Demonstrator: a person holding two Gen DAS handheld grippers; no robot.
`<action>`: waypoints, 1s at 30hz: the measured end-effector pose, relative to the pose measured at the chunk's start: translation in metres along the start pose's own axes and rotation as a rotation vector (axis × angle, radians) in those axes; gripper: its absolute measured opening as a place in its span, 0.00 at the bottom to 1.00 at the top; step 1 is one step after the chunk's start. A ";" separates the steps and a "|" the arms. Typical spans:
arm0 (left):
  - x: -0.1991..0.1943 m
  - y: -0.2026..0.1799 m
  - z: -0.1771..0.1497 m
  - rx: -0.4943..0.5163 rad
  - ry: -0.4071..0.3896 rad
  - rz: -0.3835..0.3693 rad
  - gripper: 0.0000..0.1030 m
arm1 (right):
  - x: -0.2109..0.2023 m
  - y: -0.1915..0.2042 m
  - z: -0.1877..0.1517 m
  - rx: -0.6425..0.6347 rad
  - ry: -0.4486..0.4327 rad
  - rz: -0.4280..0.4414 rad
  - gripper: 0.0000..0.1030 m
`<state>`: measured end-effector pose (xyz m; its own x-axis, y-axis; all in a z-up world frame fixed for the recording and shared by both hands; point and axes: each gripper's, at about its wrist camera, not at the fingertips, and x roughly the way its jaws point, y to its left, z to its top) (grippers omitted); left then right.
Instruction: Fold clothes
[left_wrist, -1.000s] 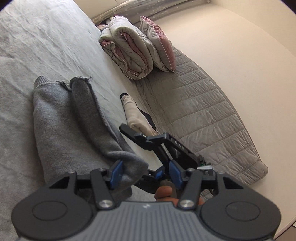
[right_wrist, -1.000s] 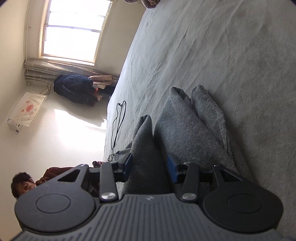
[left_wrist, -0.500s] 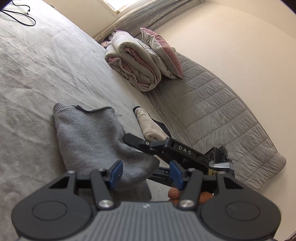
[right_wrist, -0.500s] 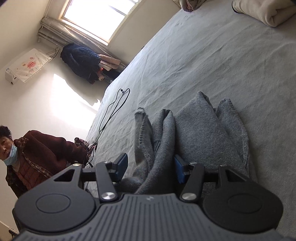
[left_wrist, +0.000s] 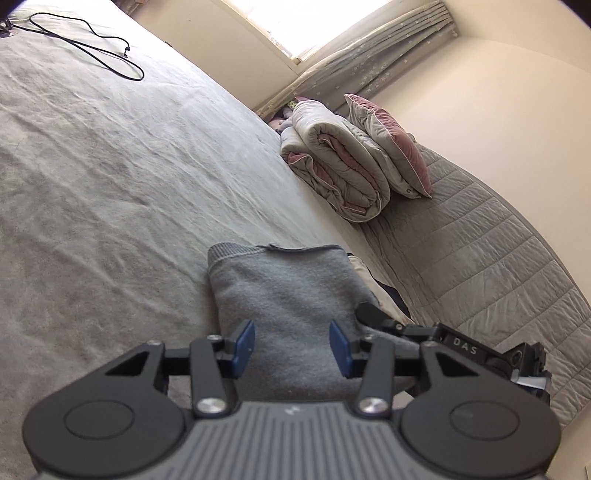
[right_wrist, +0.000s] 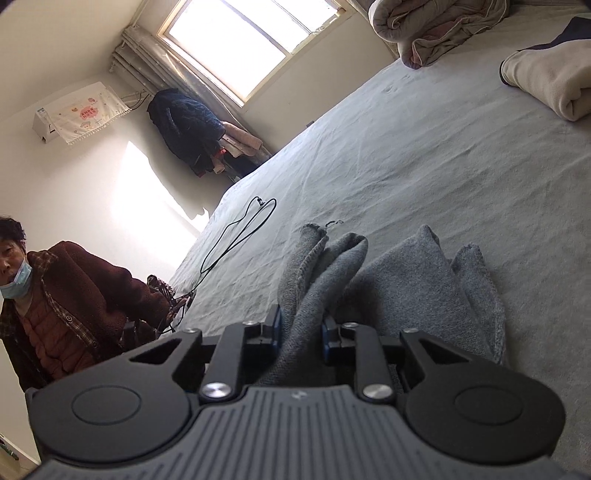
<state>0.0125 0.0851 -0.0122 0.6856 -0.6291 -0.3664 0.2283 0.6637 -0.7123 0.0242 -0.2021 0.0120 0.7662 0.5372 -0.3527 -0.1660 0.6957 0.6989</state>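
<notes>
On the bed (left_wrist: 110, 184) lies the folded grey sweater (left_wrist: 288, 295). Left tool (left_wrist: 291, 349) gapes wide over it; right tool (right_wrist: 301, 328) pinches narrow on a bunched edge (right_wrist: 321, 273). Pulling that thick bunch sideways could drag the layers apart and spoil the fold.

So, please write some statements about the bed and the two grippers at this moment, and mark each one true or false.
1. The right gripper is shut on a bunch of the grey sweater. True.
2. The left gripper is clamped on the sweater. False: its jaws stand wide apart above the cloth.
3. A black cable lies on the bed sheet. True.
4. The folded quilt lies on top of the sweater. False: it is farther along the bed, apart from it.
5. A cream garment lies on the bed. True.
</notes>
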 end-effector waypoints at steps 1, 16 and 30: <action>0.003 -0.001 -0.001 0.002 0.004 -0.001 0.39 | -0.004 0.000 0.002 0.001 -0.012 0.002 0.23; 0.039 -0.029 -0.026 0.146 0.101 -0.003 0.38 | -0.021 -0.051 0.003 0.174 0.042 -0.057 0.23; 0.043 -0.055 -0.047 0.353 0.140 -0.005 0.38 | -0.011 -0.045 0.015 0.178 0.049 -0.064 0.31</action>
<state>-0.0029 0.0020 -0.0169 0.5887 -0.6653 -0.4590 0.4721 0.7440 -0.4728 0.0325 -0.2465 -0.0057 0.7396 0.5204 -0.4268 -0.0023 0.6361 0.7716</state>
